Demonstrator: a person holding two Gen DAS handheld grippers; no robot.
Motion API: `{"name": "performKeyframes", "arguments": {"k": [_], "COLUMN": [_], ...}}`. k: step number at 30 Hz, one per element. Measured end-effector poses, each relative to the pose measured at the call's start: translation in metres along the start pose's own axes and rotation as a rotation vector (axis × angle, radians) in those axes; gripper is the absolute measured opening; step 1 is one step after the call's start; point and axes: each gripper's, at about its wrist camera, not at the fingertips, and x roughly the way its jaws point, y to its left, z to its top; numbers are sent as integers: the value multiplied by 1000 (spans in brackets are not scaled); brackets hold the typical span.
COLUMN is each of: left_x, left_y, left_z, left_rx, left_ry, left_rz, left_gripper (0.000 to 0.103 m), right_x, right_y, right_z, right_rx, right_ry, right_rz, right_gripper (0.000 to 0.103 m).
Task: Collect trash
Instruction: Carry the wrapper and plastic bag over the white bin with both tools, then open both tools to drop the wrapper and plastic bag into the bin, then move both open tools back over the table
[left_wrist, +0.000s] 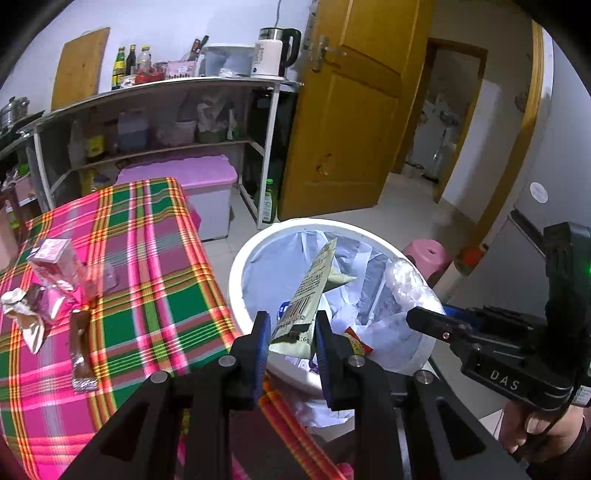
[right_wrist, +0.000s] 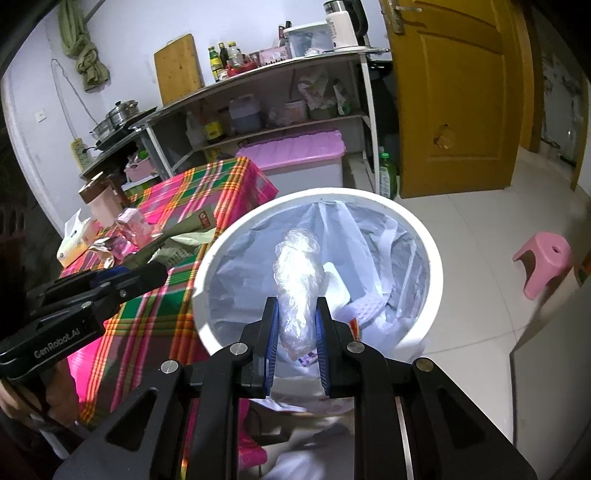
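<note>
White bin (left_wrist: 236, 280) below; wrapper (left_wrist: 308, 295) pinched in left hand-held gripper (left_wrist: 291, 332); clear plastic (right_wrist: 299, 295) pinched in right hand-held gripper (right_wrist: 295, 332)

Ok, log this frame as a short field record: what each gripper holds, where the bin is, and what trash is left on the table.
left gripper: shut on green snack wrapper, over the bin
right gripper: shut on crumpled clear plastic, over the bin
trash bin: white, bag-lined, on the floor beside the table
table: plaid cloth; foil wrappers, pink carton, brown wrapper remain
</note>
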Motion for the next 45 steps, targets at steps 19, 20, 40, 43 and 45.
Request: {"name": "performKeyframes", "arguments": {"k": [19, 20, 40, 43, 45], "left_x": [62, 63, 18, 9, 2], "left_y": [-18, -18, -9, -7, -8], "left_z": [12, 12, 4, 2, 0], "left_rx": [43, 43, -1, -5, -1], "left_ry": [105, 106, 40, 27, 18], "left_rz": [-33, -35, -67, -67, -72], "left_gripper": [25, 27, 30, 30, 29], "right_x": [31, 31, 3, -3, -6], "right_y": [-26, -26, -1, 6, 10], "right_z": [4, 4, 1, -1, -2], "right_rx": [22, 23, -11, -24, -31], "right_ry": [75, 75, 31, 24, 20], "right_rz": [-49, -49, -21, -13, -8], "right_gripper": [21, 22, 27, 27, 27]}}
